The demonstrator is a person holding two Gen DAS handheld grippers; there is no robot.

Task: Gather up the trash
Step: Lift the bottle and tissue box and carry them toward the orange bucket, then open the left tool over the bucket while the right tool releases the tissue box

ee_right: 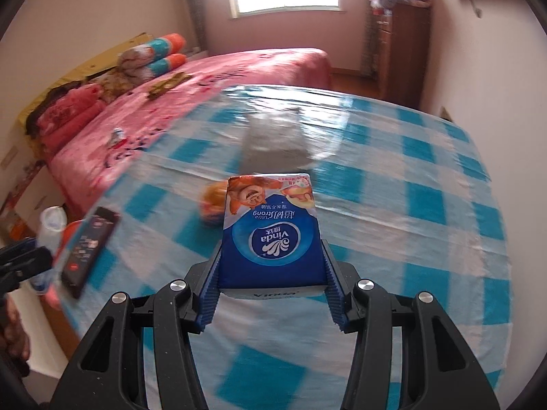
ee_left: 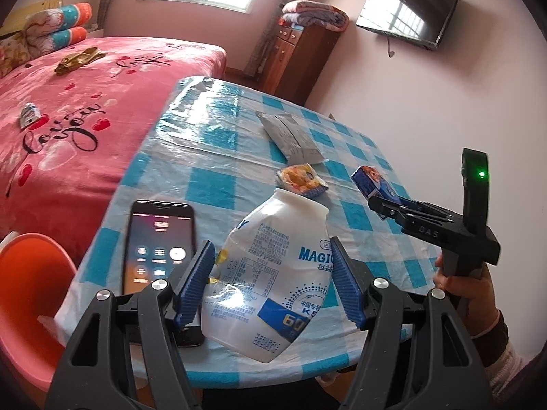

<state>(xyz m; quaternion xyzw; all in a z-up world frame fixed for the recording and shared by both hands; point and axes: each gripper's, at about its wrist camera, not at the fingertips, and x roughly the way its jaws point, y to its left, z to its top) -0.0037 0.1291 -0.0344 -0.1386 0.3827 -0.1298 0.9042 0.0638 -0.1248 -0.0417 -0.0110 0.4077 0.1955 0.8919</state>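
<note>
White plastic bottle (ee_left: 270, 280), blue print, dented and tilted, pinched in the left gripper (ee_left: 273, 283) above the checked table (ee_left: 212, 184) edge; blue tissue pack (ee_right: 271, 235) clamped in the right gripper (ee_right: 271, 266), at the bottle's 2 o'clock

Phone (ee_left: 159, 259) left of bottle (ee_left: 270, 280), pouch (ee_left: 290, 136) behind, all on table (ee_left: 212, 157)

White squeezed plastic bottle (ee_left: 273, 273): blue "MAGIC", cut off by the finger, plus "K5" and "60" on the lower blue band; nutrition table too small to read. Blue plastic tissue pack (ee_right: 271, 235): "Vinda" and "Ultra Strong", both upside down. Pink bed blanket (ee_left: 68, 109): black script "Love you". Black gripper body (ee_left: 427, 230): "DAS".
</note>
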